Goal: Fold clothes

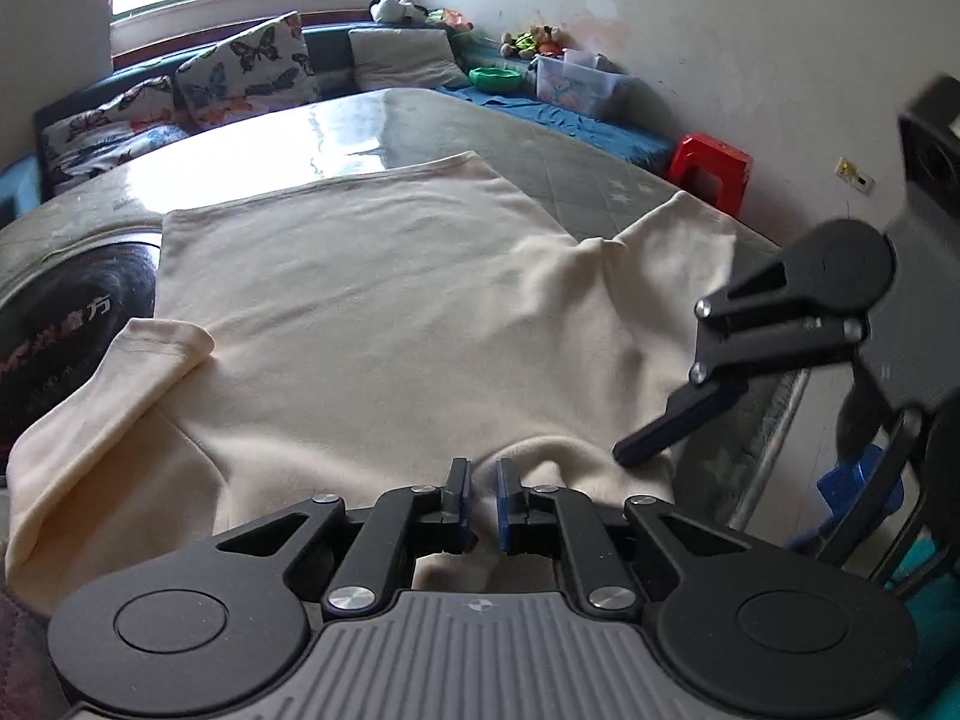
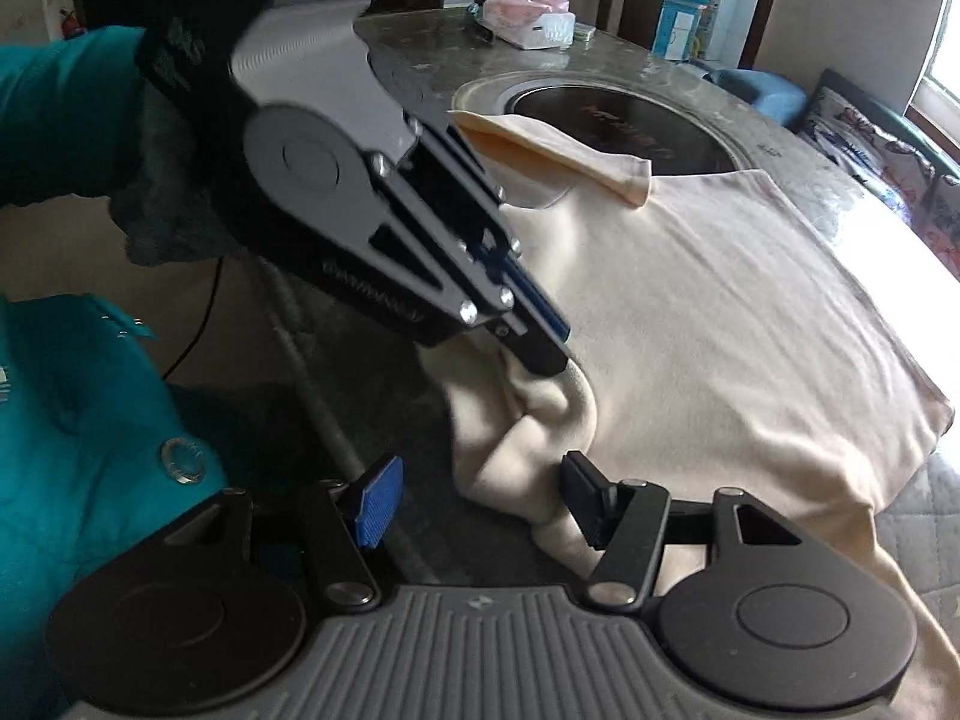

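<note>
Left gripper fingers nearly together at cream shirt collar; right gripper fingers spread beside it.

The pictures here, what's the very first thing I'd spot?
The big cream T-shirt spread flat across the table. Next, two black tools at its near edge: the left tool pinches a bunched fold, while the right tool sits open around the cloth beside it. Far behind, butterfly cushions line a bench under the window.
</note>
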### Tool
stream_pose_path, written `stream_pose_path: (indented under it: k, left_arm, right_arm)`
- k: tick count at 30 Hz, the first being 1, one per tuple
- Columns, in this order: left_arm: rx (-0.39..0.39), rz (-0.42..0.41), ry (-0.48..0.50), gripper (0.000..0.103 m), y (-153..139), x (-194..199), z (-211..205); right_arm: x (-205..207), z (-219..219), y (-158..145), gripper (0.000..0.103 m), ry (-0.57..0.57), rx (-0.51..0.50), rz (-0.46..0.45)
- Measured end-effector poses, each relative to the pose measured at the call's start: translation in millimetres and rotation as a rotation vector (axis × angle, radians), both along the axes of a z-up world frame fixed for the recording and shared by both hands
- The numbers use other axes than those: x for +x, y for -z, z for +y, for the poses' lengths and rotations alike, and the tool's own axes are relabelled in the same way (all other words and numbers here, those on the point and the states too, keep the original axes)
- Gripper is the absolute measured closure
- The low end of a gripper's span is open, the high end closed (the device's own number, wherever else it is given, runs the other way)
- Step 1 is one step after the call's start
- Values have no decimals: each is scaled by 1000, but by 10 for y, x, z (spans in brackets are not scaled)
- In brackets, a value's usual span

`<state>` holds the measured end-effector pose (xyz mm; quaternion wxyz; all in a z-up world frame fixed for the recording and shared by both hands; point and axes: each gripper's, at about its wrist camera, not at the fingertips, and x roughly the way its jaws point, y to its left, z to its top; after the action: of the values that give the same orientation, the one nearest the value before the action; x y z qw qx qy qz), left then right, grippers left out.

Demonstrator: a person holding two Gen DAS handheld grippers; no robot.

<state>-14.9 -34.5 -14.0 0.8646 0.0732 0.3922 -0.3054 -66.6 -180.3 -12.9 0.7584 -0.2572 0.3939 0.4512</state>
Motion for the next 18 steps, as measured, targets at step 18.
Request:
stream_pose_path:
  k: [18]
  left_arm:
    - [-34, 9, -246, 76, -56, 544, 447]
  right_arm:
    - [860, -634, 33, 44, 458, 95, -21]
